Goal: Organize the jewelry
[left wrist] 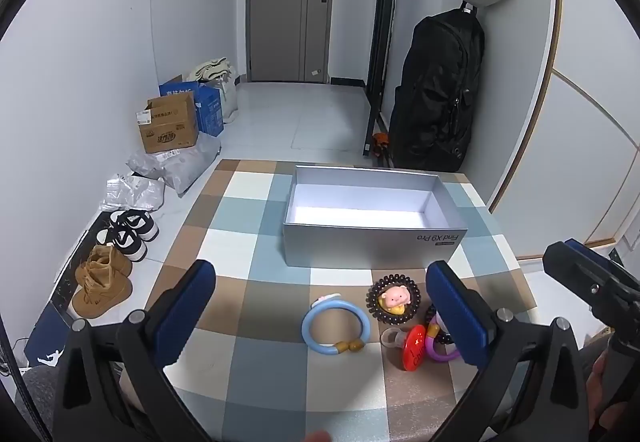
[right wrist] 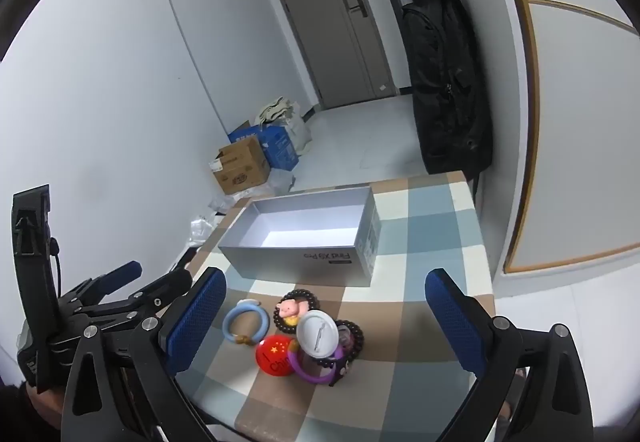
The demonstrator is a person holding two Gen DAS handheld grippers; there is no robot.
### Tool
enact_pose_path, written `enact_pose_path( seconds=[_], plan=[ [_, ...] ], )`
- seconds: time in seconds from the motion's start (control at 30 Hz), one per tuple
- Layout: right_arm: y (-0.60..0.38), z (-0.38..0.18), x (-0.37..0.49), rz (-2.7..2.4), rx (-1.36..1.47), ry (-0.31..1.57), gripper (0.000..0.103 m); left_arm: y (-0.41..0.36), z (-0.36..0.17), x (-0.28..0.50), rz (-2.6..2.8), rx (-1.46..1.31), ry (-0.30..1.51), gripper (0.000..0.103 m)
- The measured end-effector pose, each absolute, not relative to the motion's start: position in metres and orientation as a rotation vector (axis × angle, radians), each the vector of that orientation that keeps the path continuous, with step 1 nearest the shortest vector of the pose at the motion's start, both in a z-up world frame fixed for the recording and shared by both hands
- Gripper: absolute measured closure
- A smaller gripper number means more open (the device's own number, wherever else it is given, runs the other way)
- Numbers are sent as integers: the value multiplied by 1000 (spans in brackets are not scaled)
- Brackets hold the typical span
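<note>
An empty grey box (left wrist: 374, 246) (right wrist: 304, 262) stands open on the checked table (left wrist: 248, 242) (right wrist: 424, 238). In front of it lies a small heap of jewelry: a light blue bangle (left wrist: 335, 326) (right wrist: 245, 324), a dark bead bracelet around a pink pig charm (left wrist: 394, 298) (right wrist: 291, 310), a red badge (left wrist: 414, 348) (right wrist: 277, 356), a purple ring (left wrist: 438, 350) (right wrist: 316, 368) and a white badge (right wrist: 318, 334). My left gripper (left wrist: 320, 306) is open above the bangle, holding nothing. My right gripper (right wrist: 326, 306) is open above the heap, holding nothing.
Shoes (left wrist: 120, 254), cardboard boxes (left wrist: 170, 125) and plastic bags (left wrist: 176, 163) lie on the floor left of the table. A black backpack (left wrist: 438, 97) hangs at the wall behind the table's far right corner. A grey door (left wrist: 292, 1) is at the back.
</note>
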State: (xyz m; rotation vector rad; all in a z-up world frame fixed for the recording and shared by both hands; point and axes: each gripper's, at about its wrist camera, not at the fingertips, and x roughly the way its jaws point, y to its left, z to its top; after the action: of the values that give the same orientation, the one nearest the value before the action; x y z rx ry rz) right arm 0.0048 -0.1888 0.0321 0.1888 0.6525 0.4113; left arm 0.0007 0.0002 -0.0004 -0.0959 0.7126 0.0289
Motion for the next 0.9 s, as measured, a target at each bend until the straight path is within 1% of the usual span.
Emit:
enact_pose_path(
  seconds=[0.27, 0.47, 0.9],
  plan=[
    [-188, 33, 4, 408, 174, 655, 2, 6, 6, 6, 28, -98, 721, 1],
    [-188, 34, 5, 406, 165, 658, 2, 3, 2, -1, 43, -92, 696, 1],
    [-187, 32, 5, 414, 160, 646, 2, 4, 0, -1, 52, -91, 700, 1]
  ],
)
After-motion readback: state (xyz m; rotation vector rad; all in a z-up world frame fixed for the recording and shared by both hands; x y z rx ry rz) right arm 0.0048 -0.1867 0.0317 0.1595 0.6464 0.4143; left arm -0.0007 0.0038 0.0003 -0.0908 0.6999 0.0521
